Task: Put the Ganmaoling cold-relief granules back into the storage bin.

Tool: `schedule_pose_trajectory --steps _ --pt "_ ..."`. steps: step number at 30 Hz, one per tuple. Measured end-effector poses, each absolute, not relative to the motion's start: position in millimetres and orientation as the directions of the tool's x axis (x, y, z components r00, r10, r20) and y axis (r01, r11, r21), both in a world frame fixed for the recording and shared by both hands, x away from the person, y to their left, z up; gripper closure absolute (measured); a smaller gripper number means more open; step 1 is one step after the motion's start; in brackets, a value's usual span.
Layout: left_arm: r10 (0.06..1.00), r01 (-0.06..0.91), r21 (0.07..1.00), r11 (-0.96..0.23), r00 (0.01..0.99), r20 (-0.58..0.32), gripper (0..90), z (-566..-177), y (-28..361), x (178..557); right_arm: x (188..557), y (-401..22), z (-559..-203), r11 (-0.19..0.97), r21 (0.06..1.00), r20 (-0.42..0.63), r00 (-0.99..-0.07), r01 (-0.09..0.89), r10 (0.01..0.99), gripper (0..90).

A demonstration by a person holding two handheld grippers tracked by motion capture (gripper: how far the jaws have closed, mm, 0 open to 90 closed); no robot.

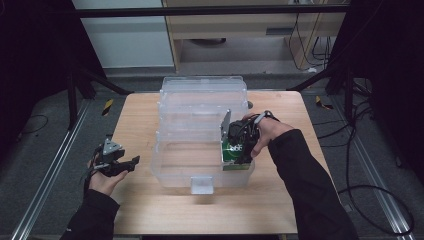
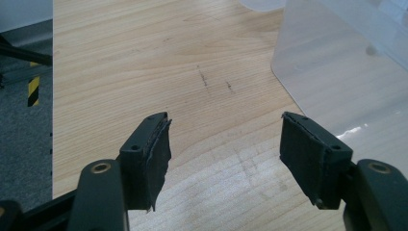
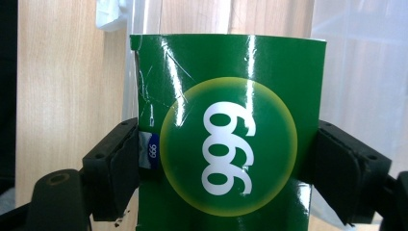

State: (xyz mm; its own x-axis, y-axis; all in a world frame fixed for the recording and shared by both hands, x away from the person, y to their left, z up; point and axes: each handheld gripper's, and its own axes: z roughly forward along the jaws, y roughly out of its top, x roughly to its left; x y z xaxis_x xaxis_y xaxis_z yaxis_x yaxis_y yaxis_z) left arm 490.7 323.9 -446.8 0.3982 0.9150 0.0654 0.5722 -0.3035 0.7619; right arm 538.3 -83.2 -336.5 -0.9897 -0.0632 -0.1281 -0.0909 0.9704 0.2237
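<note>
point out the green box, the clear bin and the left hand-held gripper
green box [image 3: 226, 144], right gripper view, its front face
clear bin [image 1: 202, 184], high view, front latch
left hand-held gripper [image 2: 225, 149], left gripper view, between its fingertips

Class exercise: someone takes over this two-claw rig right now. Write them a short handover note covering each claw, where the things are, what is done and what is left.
Right claw: shut on the green box, one pad on each side.
Left claw: open, nothing in it, over the table to the left of the clear bin.
Things: the green box is at the bin's right front corner, with the claw over it. The bin's lid is open behind it.
Done: box gripped and brought to the bin.
Left: probably set the box down in the bin, let go, then close the lid.
</note>
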Motion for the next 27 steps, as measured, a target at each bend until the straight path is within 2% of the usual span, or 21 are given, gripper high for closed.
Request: schedule_pose_trajectory --steps 27 --pt "0.912 0.578 0.752 -0.316 0.405 0.072 34.2 -448.1 323.0 491.0 533.0 -83.7 -325.8 0.974 0.212 -0.145 -0.988 -0.080 -0.050 19.0"
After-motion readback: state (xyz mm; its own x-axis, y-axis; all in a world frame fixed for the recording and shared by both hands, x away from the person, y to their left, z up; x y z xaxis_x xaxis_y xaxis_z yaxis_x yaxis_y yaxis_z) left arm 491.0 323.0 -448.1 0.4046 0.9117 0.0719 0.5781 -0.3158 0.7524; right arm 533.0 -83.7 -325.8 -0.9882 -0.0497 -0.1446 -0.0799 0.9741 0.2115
